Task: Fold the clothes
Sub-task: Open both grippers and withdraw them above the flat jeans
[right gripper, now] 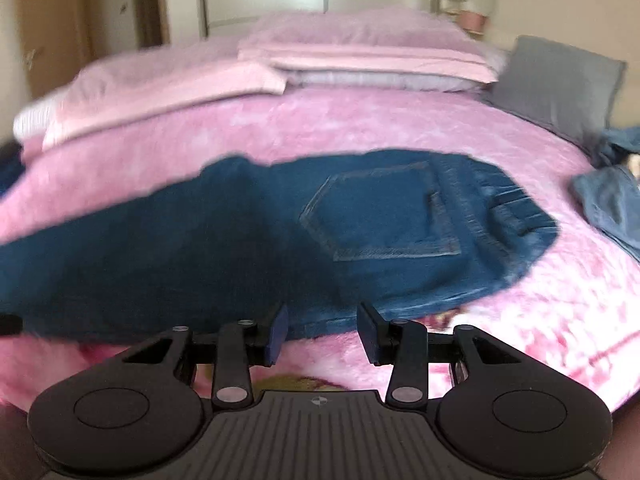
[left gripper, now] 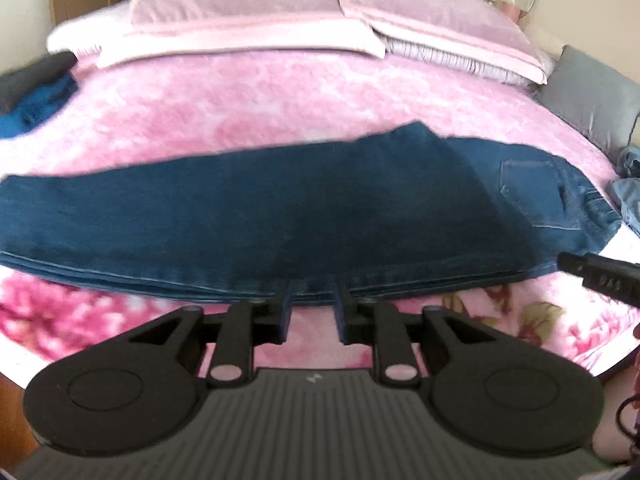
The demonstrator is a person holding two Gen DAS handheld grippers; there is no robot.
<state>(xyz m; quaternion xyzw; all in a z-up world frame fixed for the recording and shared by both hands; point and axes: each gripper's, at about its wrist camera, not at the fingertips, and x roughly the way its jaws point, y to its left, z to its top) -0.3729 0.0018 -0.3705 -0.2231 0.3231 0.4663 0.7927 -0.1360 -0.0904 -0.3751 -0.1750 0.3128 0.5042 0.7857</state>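
A pair of dark blue jeans [left gripper: 280, 216] lies across the pink fleece blanket [left gripper: 260, 100], folded lengthwise, with the legs running left and the waist to the right. Its back pocket [right gripper: 384, 216] faces up. My left gripper [left gripper: 315, 294] is open just in front of the near edge of the jeans, with only blanket between its pads. My right gripper [right gripper: 323, 312] is open too, at the near edge below the pocket, and holds nothing. A tip of the right gripper [left gripper: 600, 276] also shows at the right edge of the left wrist view.
Pink pillows [left gripper: 248, 28] are stacked at the head of the bed, with a grey cushion [left gripper: 592, 96] to the right. Light blue garments [right gripper: 608, 200] lie at the right edge. Dark and blue folded clothes [left gripper: 28, 92] sit at the far left.
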